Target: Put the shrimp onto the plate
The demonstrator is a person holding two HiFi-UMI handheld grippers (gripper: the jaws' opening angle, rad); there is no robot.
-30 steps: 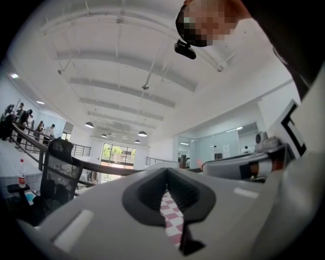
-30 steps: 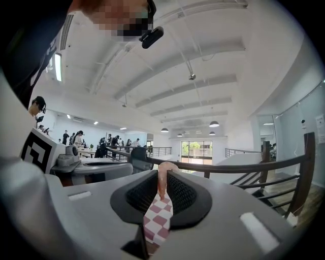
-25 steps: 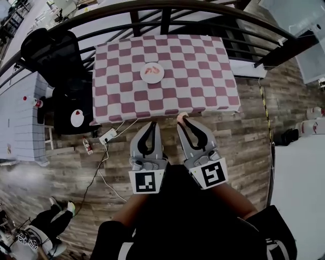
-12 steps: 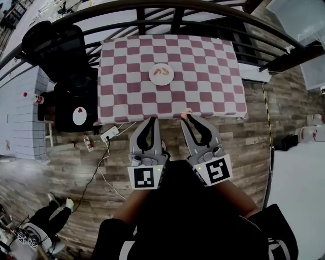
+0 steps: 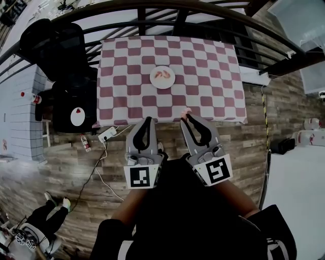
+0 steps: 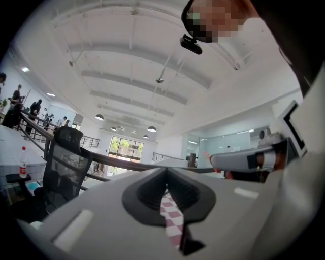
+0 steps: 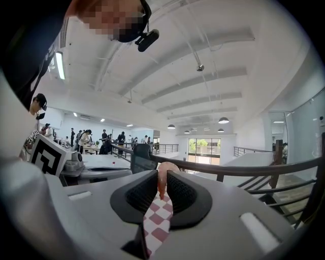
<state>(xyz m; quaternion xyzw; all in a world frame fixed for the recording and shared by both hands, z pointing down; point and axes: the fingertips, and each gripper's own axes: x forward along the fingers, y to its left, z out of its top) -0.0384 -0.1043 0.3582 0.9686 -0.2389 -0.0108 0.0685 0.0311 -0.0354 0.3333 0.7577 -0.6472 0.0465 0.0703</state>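
A white plate (image 5: 162, 77) with pink shrimp on it sits mid-table on the red-and-white checked cloth (image 5: 203, 86). Both grippers hang in front of the table's near edge, well short of the plate. My right gripper (image 5: 186, 115) is shut on a pink shrimp (image 7: 162, 179), whose curled body sticks out past the jaw tips (image 5: 185, 111). My left gripper (image 5: 148, 120) is shut with nothing in it; its jaws meet along a thin line in the left gripper view (image 6: 166, 184).
A dark curved railing (image 5: 152, 9) runs behind the table. A black office chair (image 5: 53, 48) and a black stool (image 5: 73, 111) stand left of it. A power strip and cable (image 5: 106, 135) lie on the wooden floor below the table's left corner.
The view has shifted slightly, so the table and plate sit a little lower and to the right in frame. Both grippers stay shut in front of the near edge.
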